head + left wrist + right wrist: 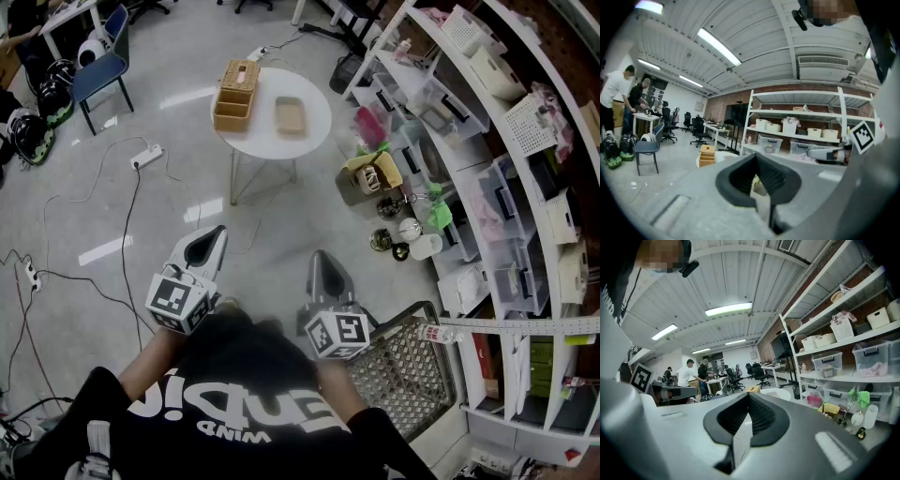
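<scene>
Both your left gripper [208, 242] and right gripper [324, 267] have jaws closed, empty, well short of the round worktop [314, 131] where wooden basket [236, 94] and tray [291, 114] sit untouched: nothing picked yet.

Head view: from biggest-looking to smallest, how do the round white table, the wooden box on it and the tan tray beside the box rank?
1. round white table
2. wooden box
3. tan tray
All three sit at much the same distance from the camera, so nearness hardly skews this order.
</scene>
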`<action>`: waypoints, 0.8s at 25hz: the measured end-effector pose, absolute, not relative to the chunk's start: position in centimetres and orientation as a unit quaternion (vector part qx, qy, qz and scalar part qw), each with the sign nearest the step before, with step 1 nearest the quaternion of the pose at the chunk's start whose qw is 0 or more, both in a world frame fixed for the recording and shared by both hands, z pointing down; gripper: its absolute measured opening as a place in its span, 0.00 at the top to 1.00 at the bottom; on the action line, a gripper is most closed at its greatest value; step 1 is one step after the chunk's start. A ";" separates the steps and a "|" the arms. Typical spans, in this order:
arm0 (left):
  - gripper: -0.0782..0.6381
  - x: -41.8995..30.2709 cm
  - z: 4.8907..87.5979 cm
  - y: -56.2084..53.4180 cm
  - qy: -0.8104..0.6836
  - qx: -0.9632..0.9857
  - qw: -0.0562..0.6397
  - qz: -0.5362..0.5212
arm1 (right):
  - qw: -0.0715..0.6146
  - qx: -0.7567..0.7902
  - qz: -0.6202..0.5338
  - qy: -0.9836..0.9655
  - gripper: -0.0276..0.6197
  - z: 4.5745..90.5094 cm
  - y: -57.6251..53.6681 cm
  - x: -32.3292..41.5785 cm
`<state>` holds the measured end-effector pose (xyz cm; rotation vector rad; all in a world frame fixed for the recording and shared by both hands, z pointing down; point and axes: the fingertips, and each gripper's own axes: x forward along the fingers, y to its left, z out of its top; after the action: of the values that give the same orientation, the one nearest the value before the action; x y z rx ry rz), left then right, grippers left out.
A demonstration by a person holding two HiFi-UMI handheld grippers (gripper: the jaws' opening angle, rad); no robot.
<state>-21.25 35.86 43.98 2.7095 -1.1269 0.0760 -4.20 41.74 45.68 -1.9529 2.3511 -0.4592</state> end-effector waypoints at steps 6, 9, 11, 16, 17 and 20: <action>0.89 -21.7 43.8 34.6 -0.384 0.917 0.101 0.019 | 0.047 -0.635 -0.147 0.757 0.96 45.3 40.6 -4.0; 0.89 -22.5 44.1 34.3 -0.379 0.919 0.104 0.016 | 0.053 -0.646 -0.153 0.746 0.96 45.3 40.3 -4.0; 0.89 -23.2 44.5 33.7 -0.374 0.922 0.102 0.023 | 0.061 -0.657 -0.156 0.735 0.96 45.3 40.0 -4.1; 0.89 -23.6 45.4 32.1 -0.366 0.925 0.101 0.031 | 0.066 -0.673 -0.167 0.718 0.96 46.1 38.8 -4.0; 0.89 -23.6 45.6 31.7 -0.365 0.925 0.103 0.032 | 0.067 -0.673 -0.169 0.717 0.96 46.3 38.4 -3.9; 0.89 -22.8 46.2 30.1 -0.367 0.923 0.113 0.029 | 0.068 -0.676 -0.178 0.712 0.96 47.2 36.9 -3.1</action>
<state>-22.81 30.11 46.16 2.7086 -1.0770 0.0864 -3.13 36.86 47.16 -2.0347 2.1450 -0.5356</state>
